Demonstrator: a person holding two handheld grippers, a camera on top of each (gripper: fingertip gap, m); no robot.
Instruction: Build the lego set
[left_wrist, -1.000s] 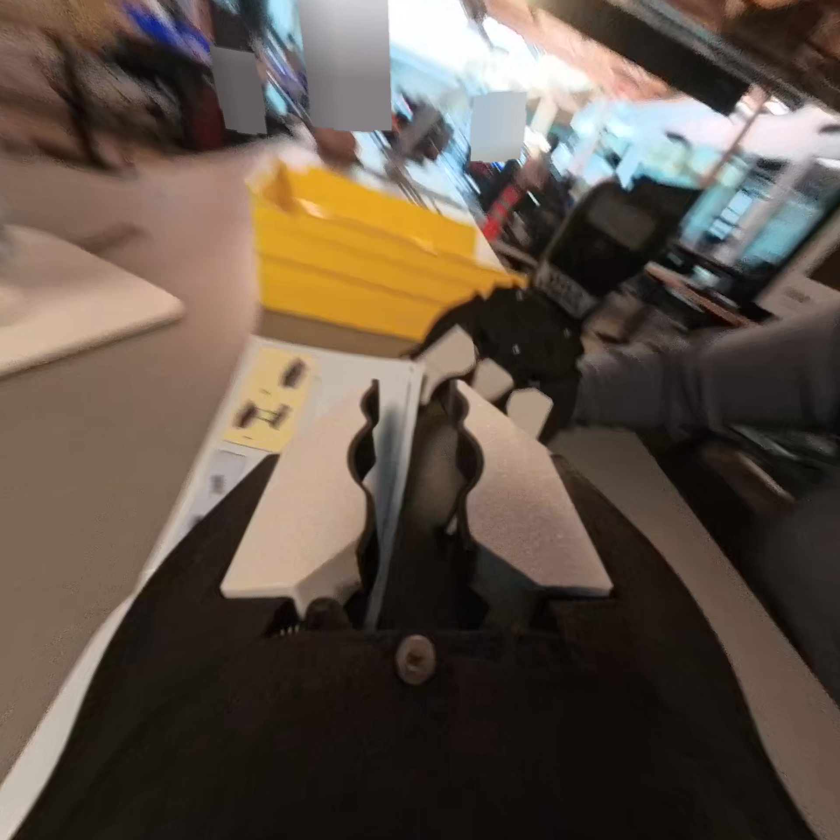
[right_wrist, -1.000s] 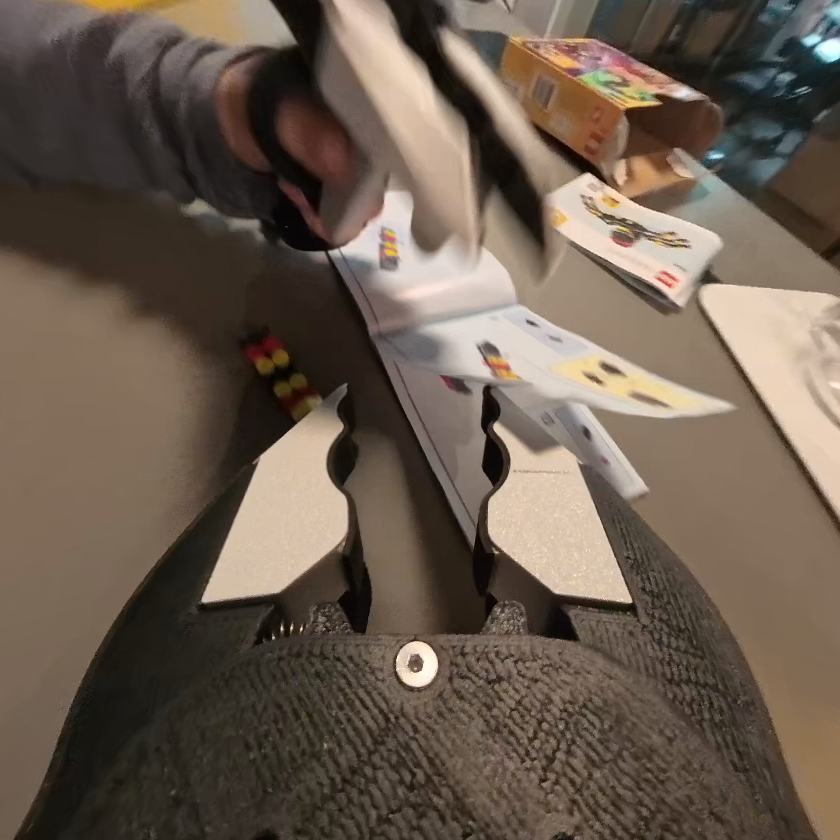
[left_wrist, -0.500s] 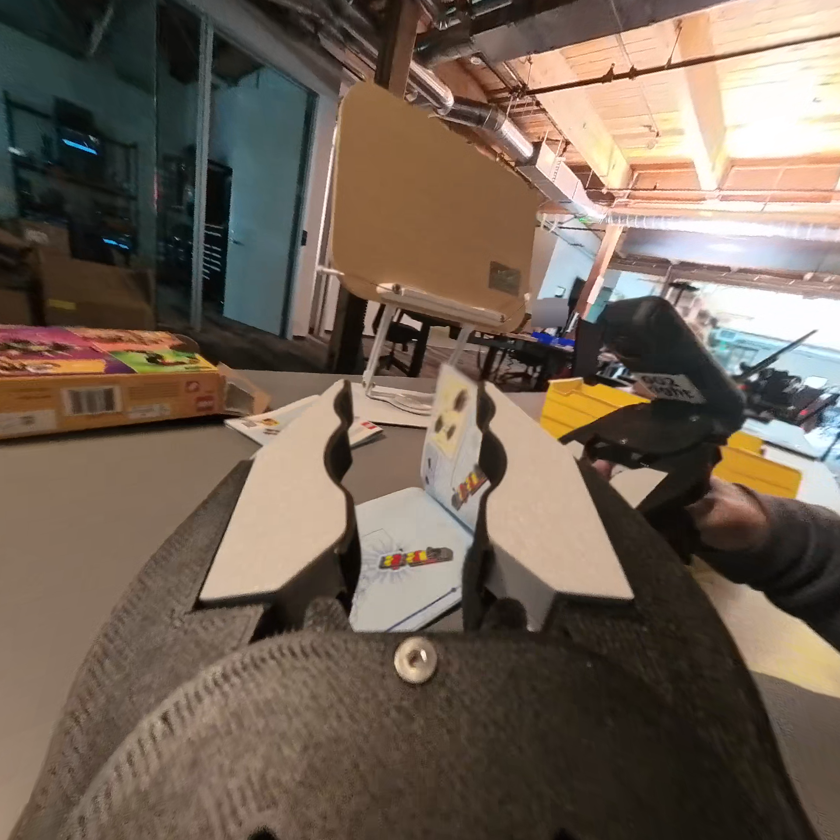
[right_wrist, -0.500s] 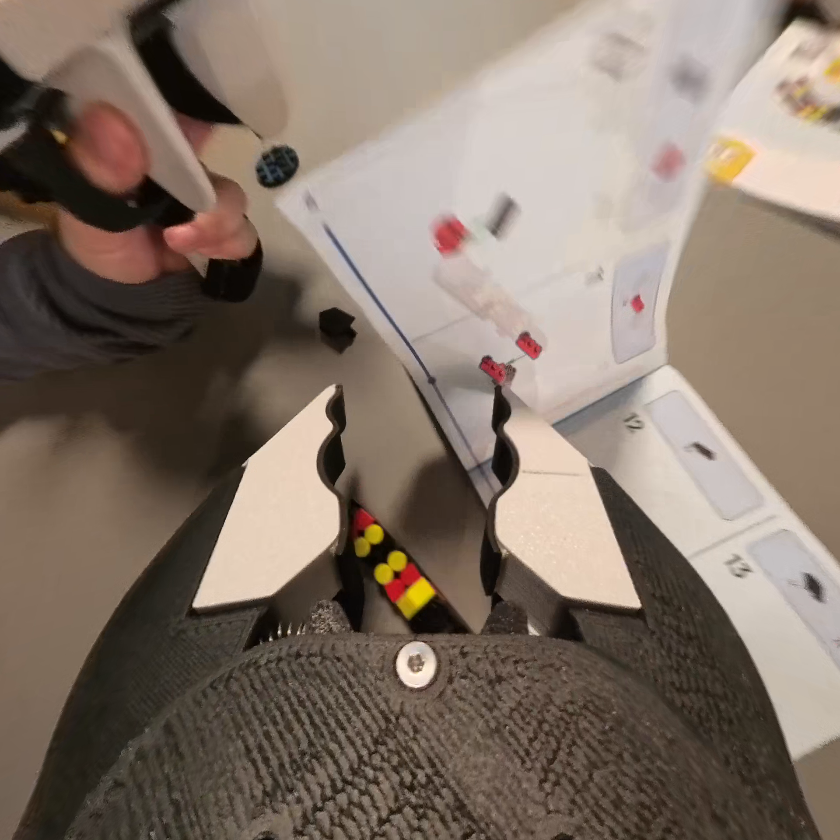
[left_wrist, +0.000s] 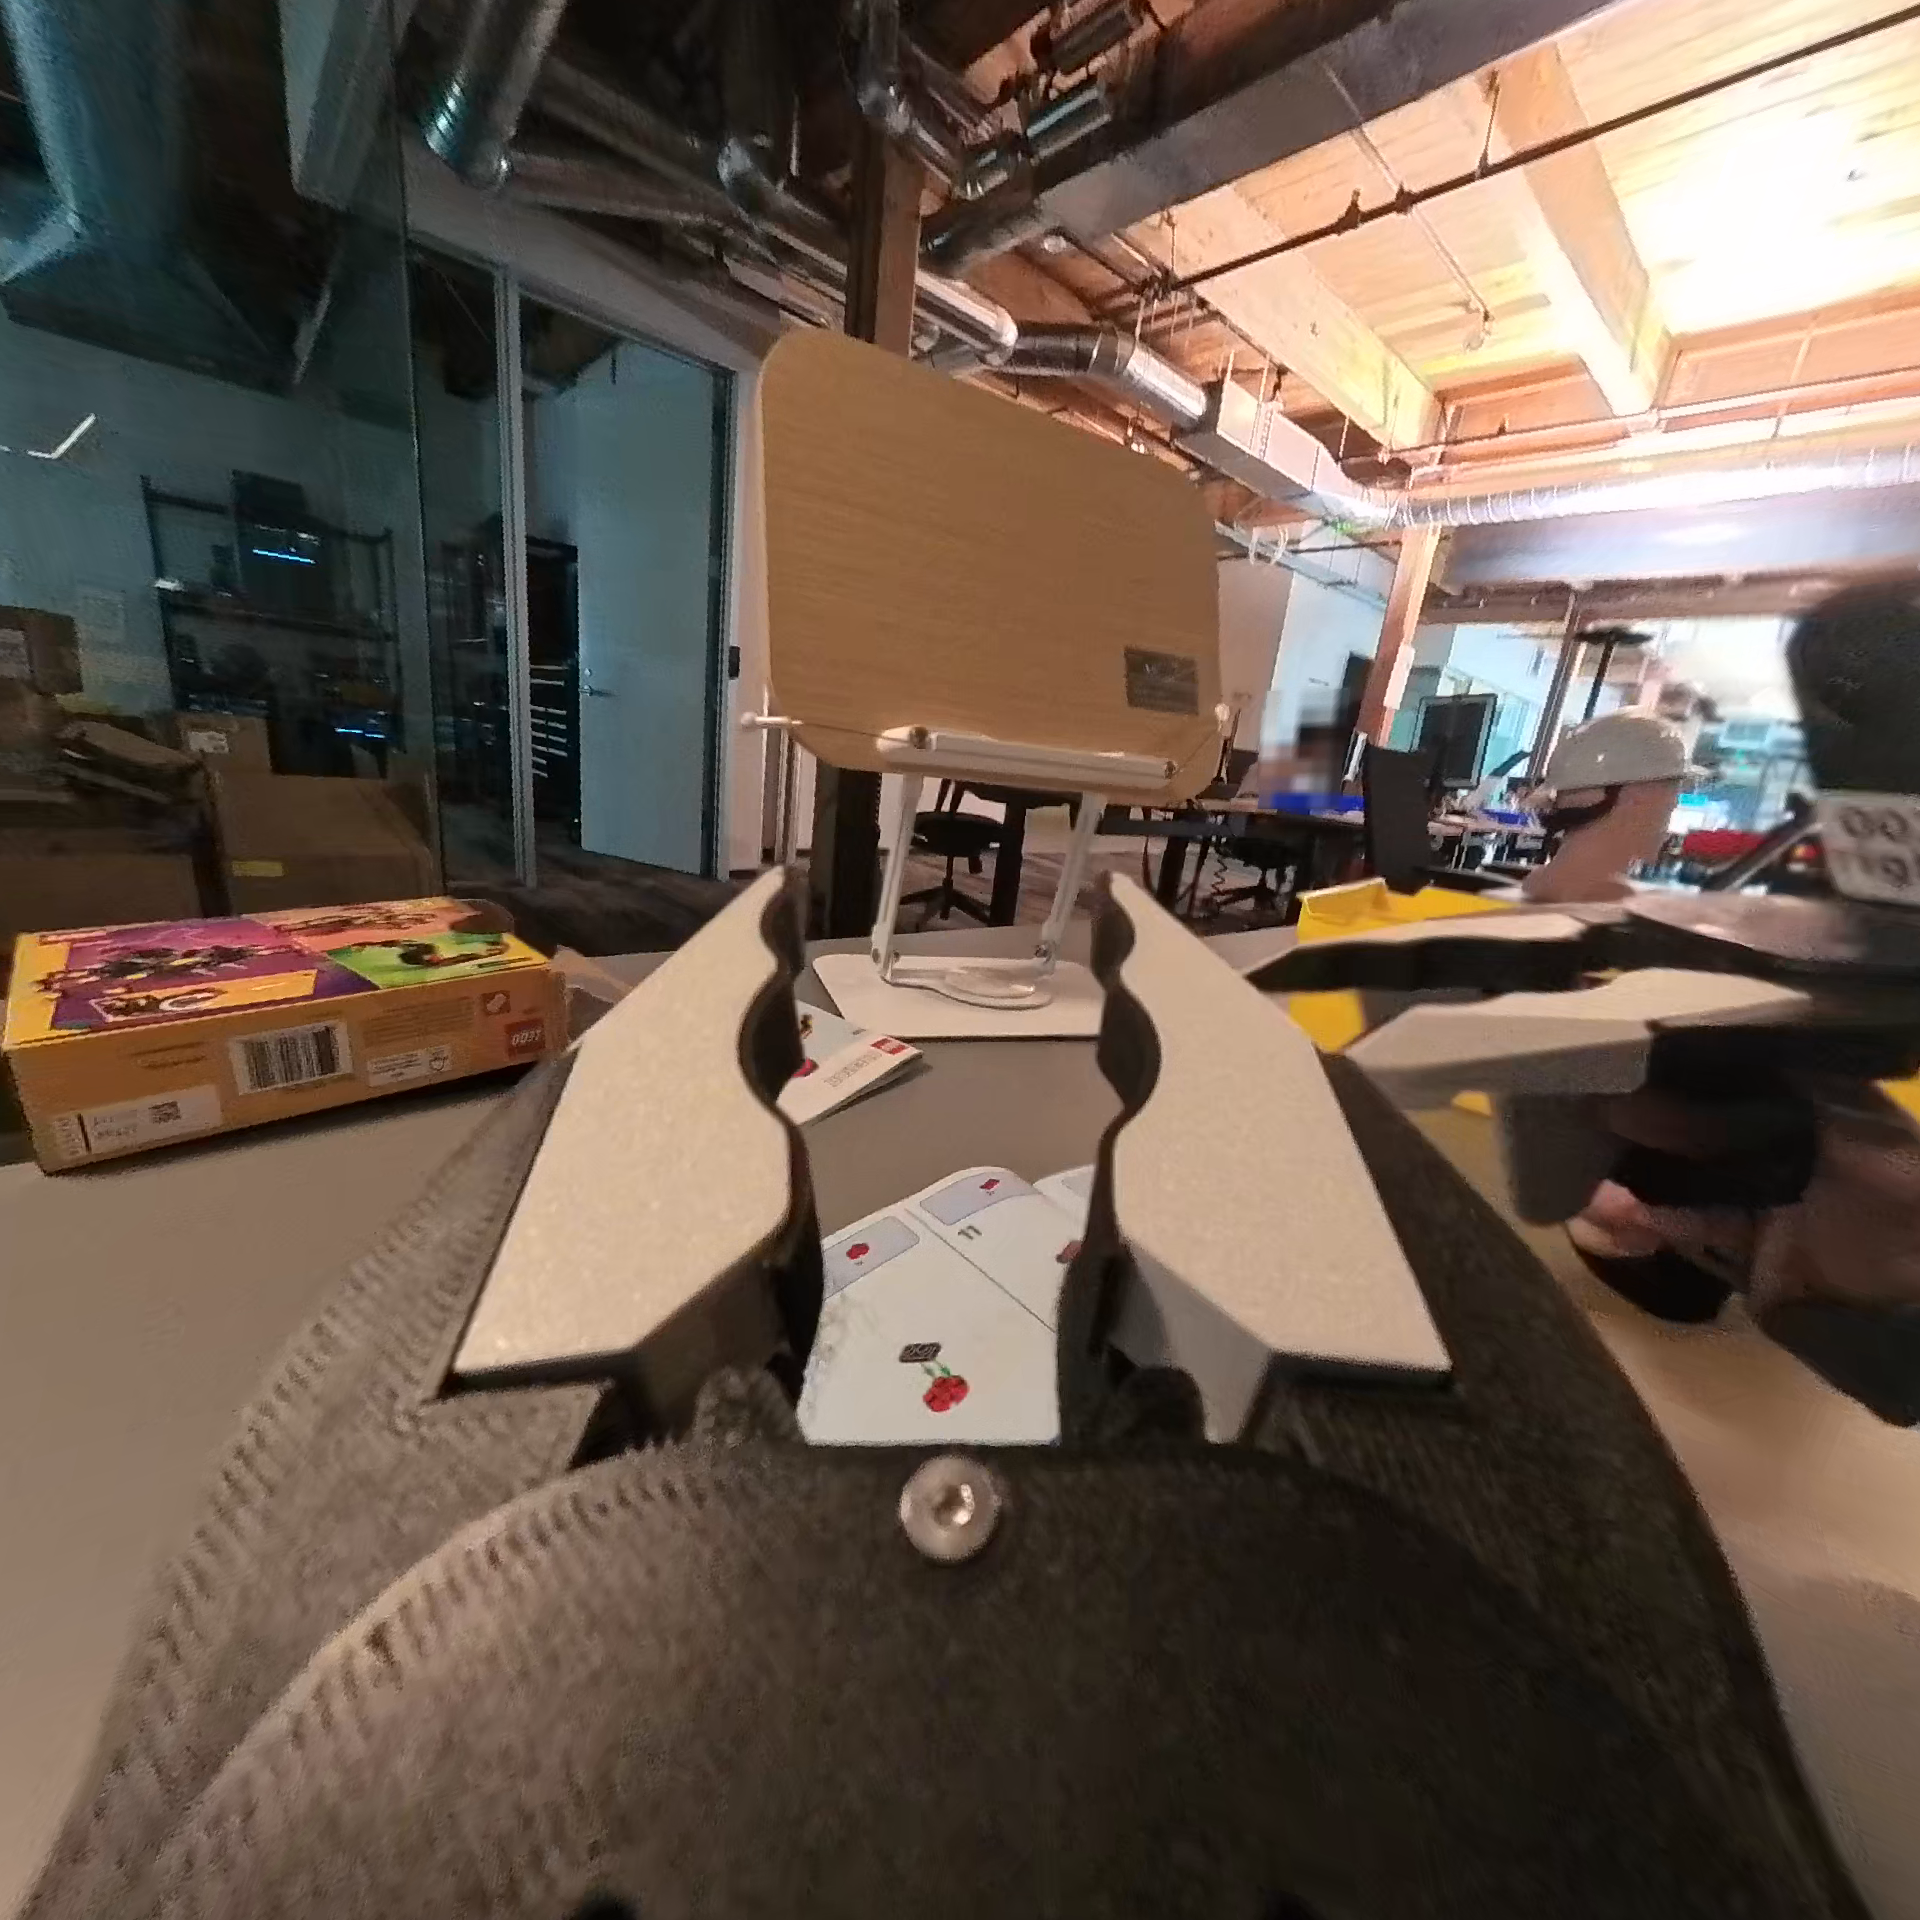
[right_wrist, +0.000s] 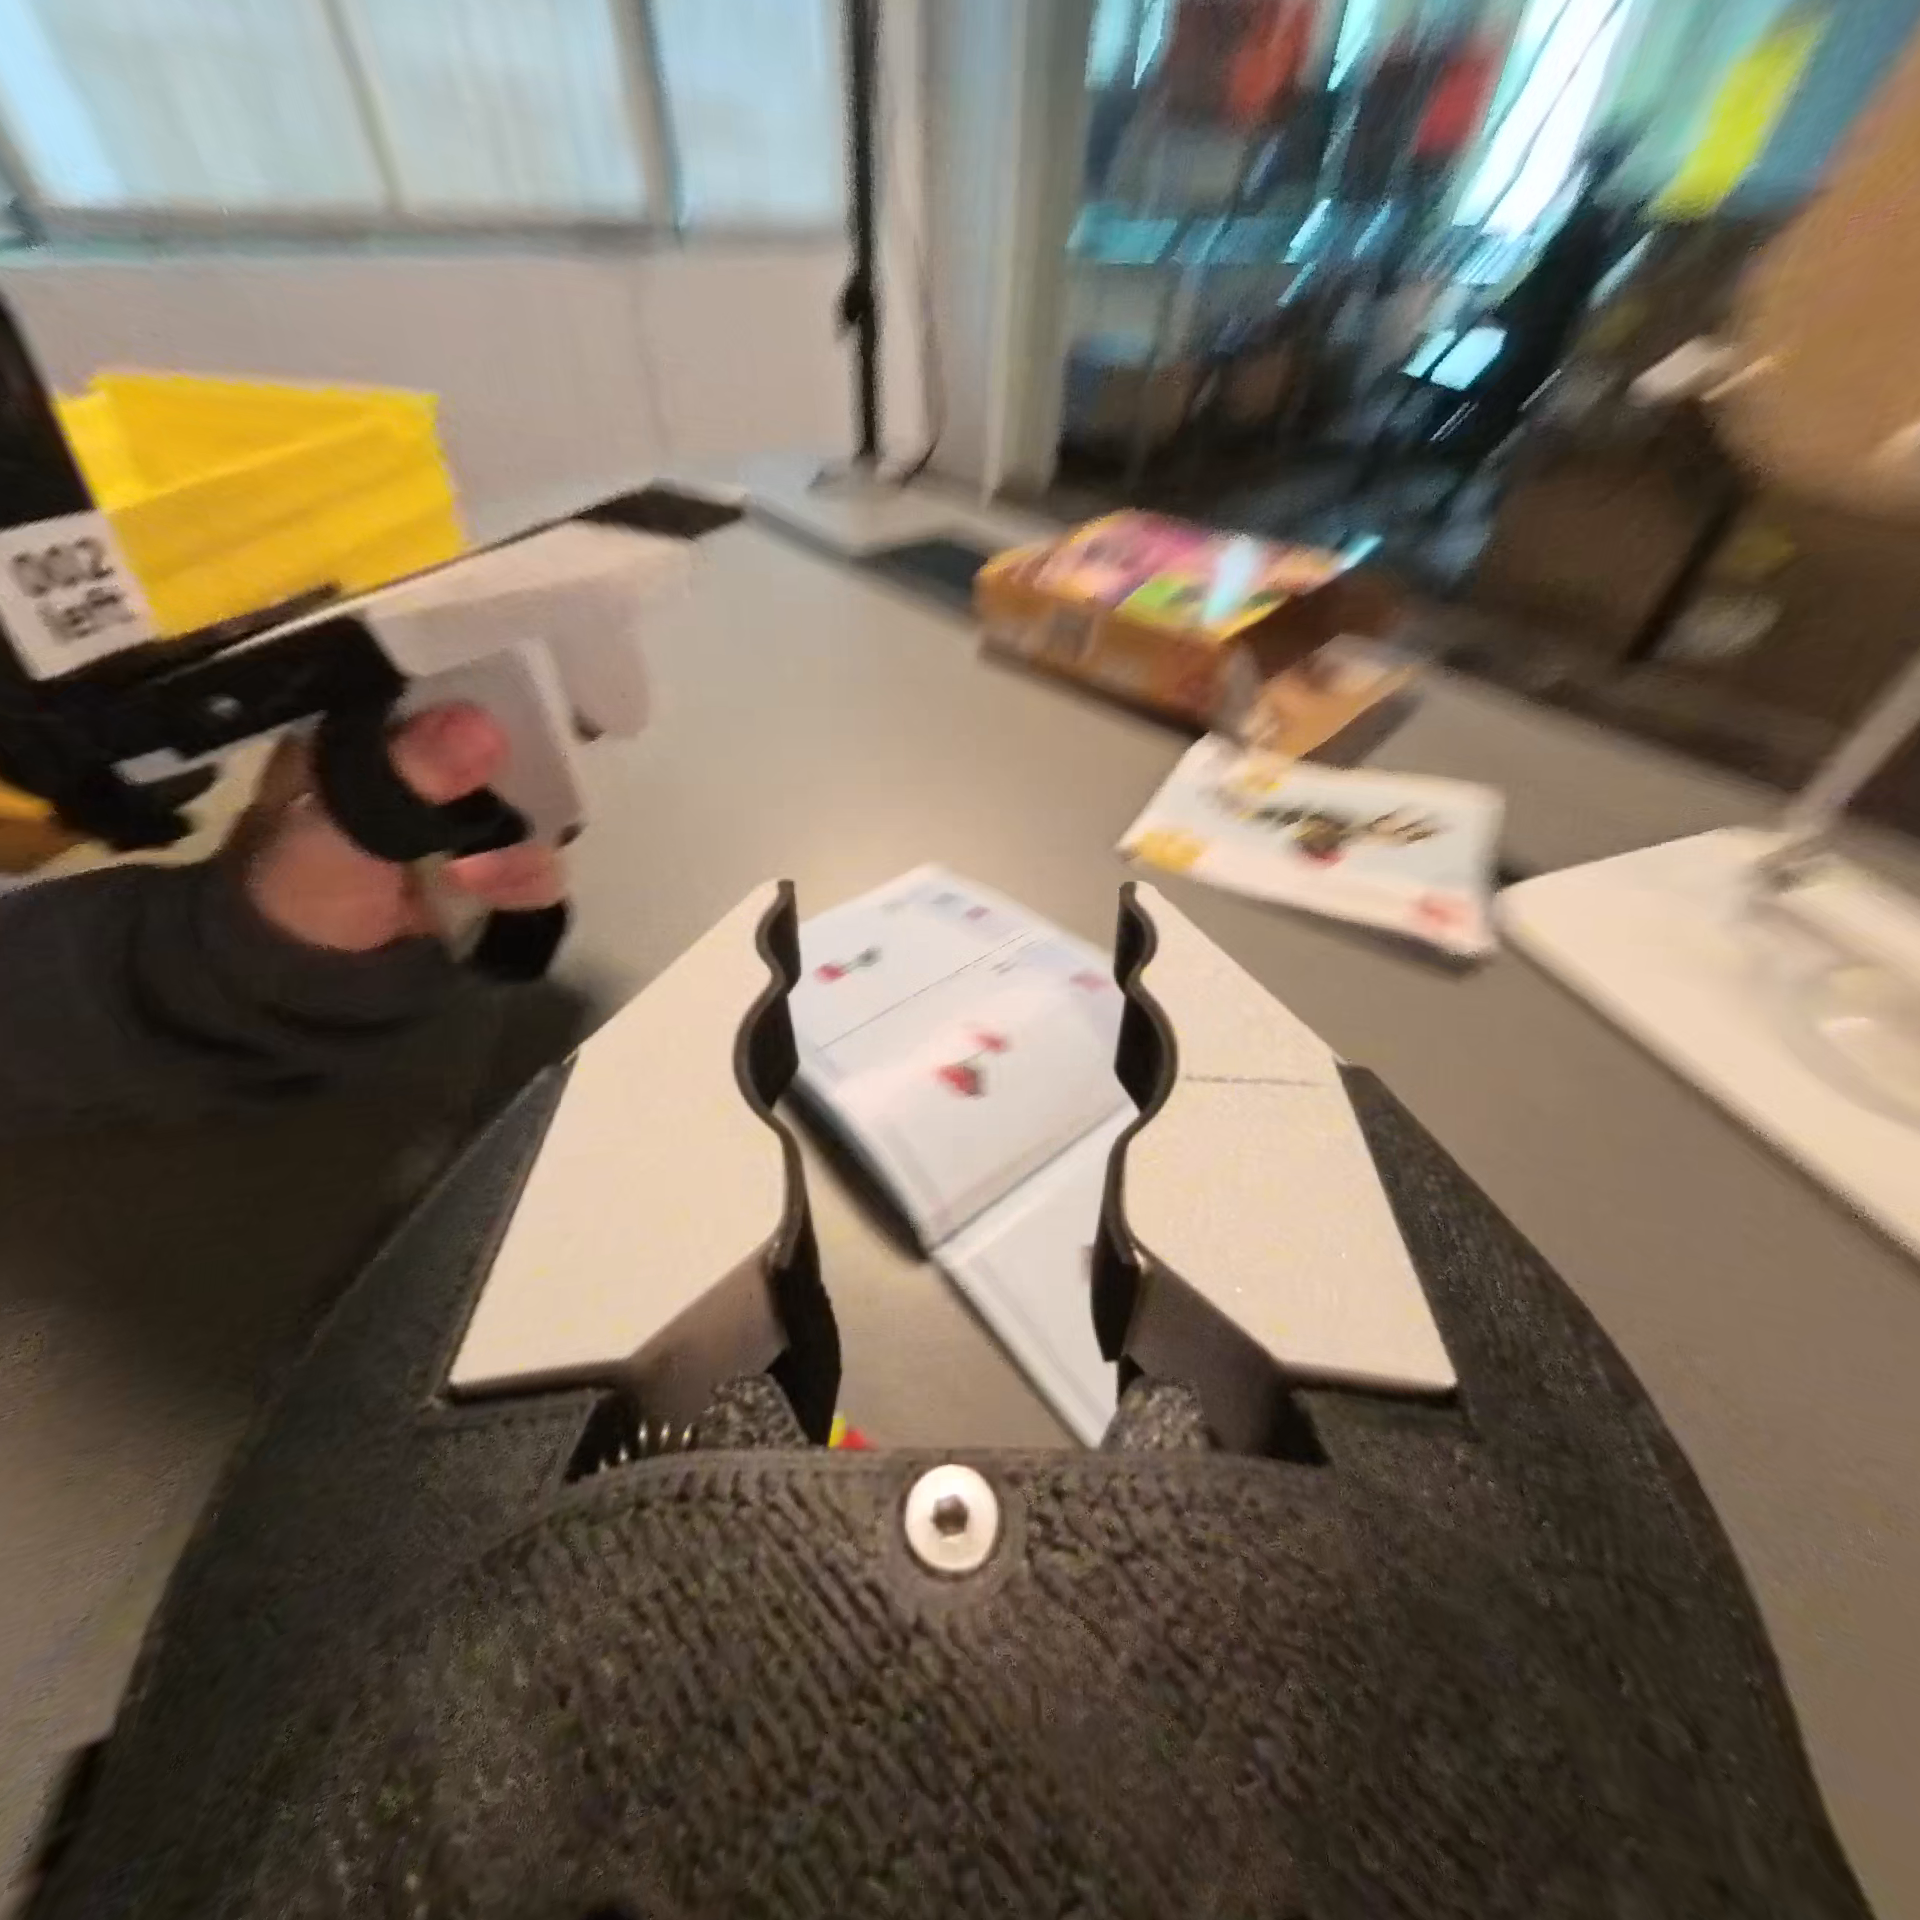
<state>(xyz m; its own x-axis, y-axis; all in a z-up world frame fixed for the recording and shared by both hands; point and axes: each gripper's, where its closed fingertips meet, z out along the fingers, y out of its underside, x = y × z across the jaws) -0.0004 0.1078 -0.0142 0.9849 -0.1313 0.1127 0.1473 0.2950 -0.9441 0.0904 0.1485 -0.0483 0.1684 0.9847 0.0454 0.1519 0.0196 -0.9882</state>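
Over at nine o'clock in the left wrist view sits the yellow lego box (left_wrist: 281, 1023), flat on the grey table (left_wrist: 156, 1299). Moving inward, the left gripper (left_wrist: 945, 935) hovers with its jaws spread wide, nothing between them. Through the gap lies the open instruction booklet (left_wrist: 935, 1320), pages up on the table. At twelve o'clock a wooden book stand (left_wrist: 987, 582) stands upright on its white base, and a second closed booklet (left_wrist: 852, 1060) lies just in front of it. At three o'clock comes the right gripper (left_wrist: 1455, 997), gripped by a hand (left_wrist: 1662, 1226), with a yellow bin (left_wrist: 1382, 914) behind it.

Switching to the right wrist view: its jaws are parted too, empty, and the open booklet shows between them. A sliver of red and yellow bricks (right_wrist: 850, 1434) peeks out at the base of the jaws, at six o'clock; how they are assembled cannot be told.
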